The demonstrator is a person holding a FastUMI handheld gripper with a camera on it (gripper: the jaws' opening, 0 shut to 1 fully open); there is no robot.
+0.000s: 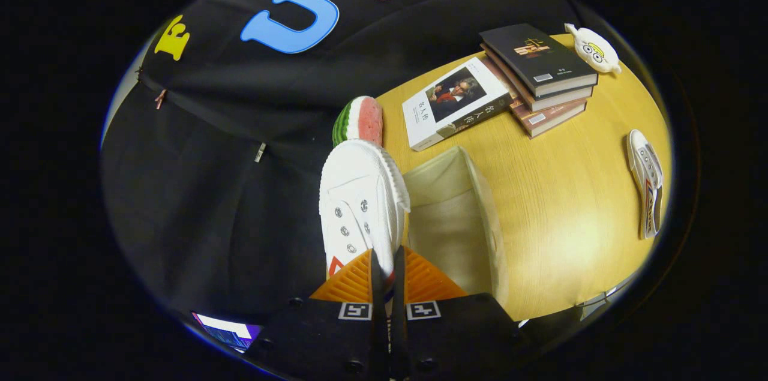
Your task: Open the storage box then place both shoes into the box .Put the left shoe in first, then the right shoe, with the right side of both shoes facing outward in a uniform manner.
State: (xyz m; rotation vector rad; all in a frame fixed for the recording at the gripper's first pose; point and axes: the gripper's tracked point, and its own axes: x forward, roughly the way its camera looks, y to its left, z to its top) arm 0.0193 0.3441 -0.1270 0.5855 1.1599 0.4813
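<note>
My gripper is shut on a white canvas shoe. The shoe's toe points away from me and its laced top faces the booth wall. It hangs tilted in the air, just beside the open cream fabric storage box, which stands on the yellow wooden table. A second white shoe lies on its side on the table, far beyond the box on the side away from the wall. The heel of the held shoe is hidden between my fingers.
A watermelon-slice toy sits at the table's edge beyond the held shoe's toe. A white book lies past the box, with a stack of books further on and a white cartoon toy beside the stack.
</note>
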